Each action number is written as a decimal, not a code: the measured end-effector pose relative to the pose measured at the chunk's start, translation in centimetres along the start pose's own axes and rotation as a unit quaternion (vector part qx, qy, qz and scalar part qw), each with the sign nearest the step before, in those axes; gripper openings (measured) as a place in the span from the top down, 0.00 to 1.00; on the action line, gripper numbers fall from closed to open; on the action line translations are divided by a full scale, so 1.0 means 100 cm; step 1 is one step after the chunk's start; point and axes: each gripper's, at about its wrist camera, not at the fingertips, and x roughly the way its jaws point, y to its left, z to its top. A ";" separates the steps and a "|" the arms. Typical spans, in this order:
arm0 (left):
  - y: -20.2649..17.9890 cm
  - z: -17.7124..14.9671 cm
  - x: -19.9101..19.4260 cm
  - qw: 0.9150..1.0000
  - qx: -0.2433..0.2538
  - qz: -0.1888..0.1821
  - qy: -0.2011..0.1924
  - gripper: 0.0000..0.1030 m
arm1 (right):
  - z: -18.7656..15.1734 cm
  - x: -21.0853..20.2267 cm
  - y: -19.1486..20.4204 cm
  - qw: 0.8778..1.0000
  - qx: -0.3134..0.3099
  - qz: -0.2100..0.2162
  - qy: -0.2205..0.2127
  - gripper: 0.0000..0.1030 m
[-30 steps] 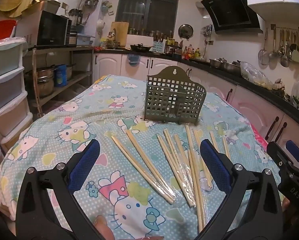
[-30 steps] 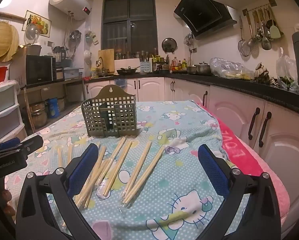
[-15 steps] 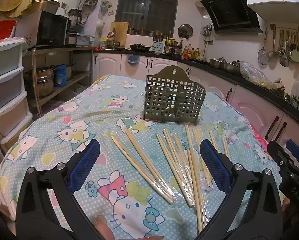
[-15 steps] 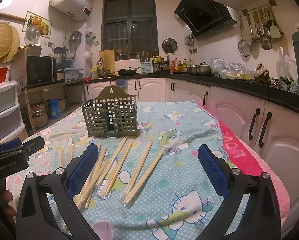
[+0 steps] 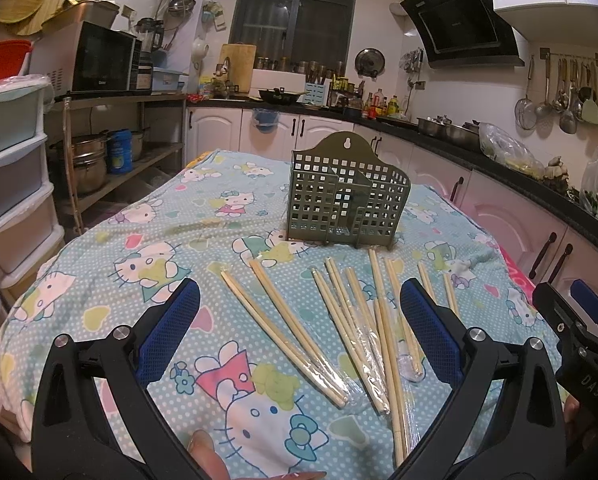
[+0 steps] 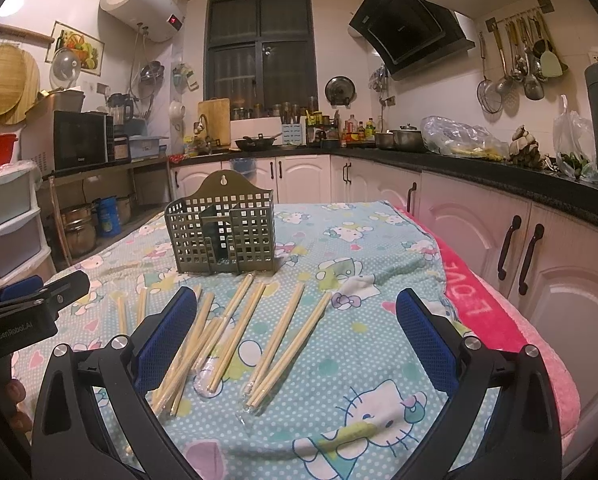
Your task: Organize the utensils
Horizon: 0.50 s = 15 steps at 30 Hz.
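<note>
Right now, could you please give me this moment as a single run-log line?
left gripper: open, empty | right gripper: open, empty | chopsticks: loose on cloth | green holder: upright, nothing seen inside | stage: pre-grasp

One olive-green perforated plastic utensil basket (image 5: 347,196) is standing on the cartoon-print tablecloth (image 5: 147,248). About six clear-wrapped pairs of pale wooden chopsticks (image 5: 351,320) are lying before it; overlaps are making the exact count uncertain.
</note>
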 end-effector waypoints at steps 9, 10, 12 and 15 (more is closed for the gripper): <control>0.000 0.000 0.000 1.000 -0.001 0.000 0.000 0.11 | 0.001 -0.001 0.000 1.000 0.001 0.001 0.000 0.06; 0.000 0.000 0.000 1.000 -0.001 0.000 0.000 0.11 | 0.000 0.000 0.000 1.000 0.000 0.001 0.000 0.06; 0.000 0.000 0.000 1.000 -0.001 -0.001 0.000 0.11 | 0.001 -0.001 0.000 1.000 0.000 0.000 0.000 0.06; -0.001 0.000 -0.001 1.000 -0.001 -0.001 -0.001 0.11 | 0.001 0.000 0.000 1.000 0.000 0.002 0.002 0.06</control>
